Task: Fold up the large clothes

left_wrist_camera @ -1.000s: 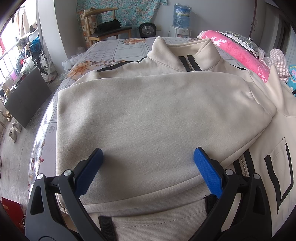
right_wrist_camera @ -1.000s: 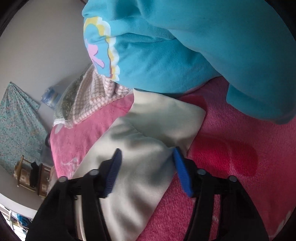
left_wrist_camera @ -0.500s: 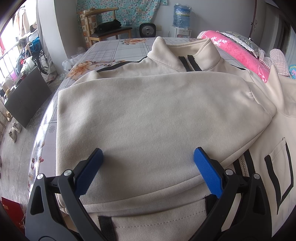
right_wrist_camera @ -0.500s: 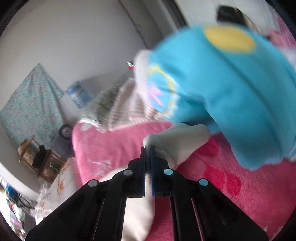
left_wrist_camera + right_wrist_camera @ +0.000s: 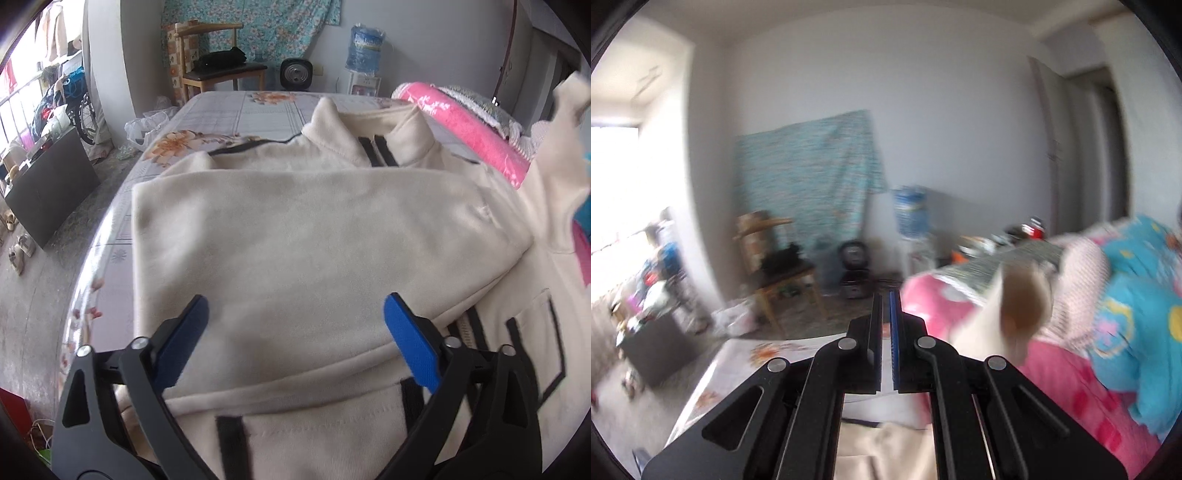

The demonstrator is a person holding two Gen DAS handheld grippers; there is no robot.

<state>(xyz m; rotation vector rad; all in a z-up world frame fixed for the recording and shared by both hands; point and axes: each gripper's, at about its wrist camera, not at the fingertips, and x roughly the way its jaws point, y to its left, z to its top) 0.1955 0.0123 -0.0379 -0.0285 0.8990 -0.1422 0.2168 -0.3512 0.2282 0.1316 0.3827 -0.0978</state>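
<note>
A cream jacket [image 5: 314, 229] with black trim lies on the bed, its left half folded over the front and its collar [image 5: 373, 136] at the far end. My left gripper [image 5: 295, 299] hovers over the near hem with its jaws wide and closing. The cloth lies under them and the blue pads [image 5: 410, 343] do not press on it. My right gripper [image 5: 885, 295] is shut and raised, pointing across the room. The jacket's right sleeve [image 5: 554, 155] hangs lifted in the air, and its cuff [image 5: 1019, 306] shows blurred just right of the right fingers. Where the jaws pinch it is hidden.
A rolled pink blanket [image 5: 461, 125] and a blue cartoon-print quilt [image 5: 1134, 306] lie along the bed's right side. The floral sheet [image 5: 229, 122] shows at the far left. Beyond the bed stand a wooden chair [image 5: 221, 70], a small heater [image 5: 295, 74] and a water bottle [image 5: 364, 48].
The right gripper shut on the sleeve, then swung up and rolled away from the pink blanket, lifting the sleeve. The left gripper rose slightly and its jaws narrowed a little.
</note>
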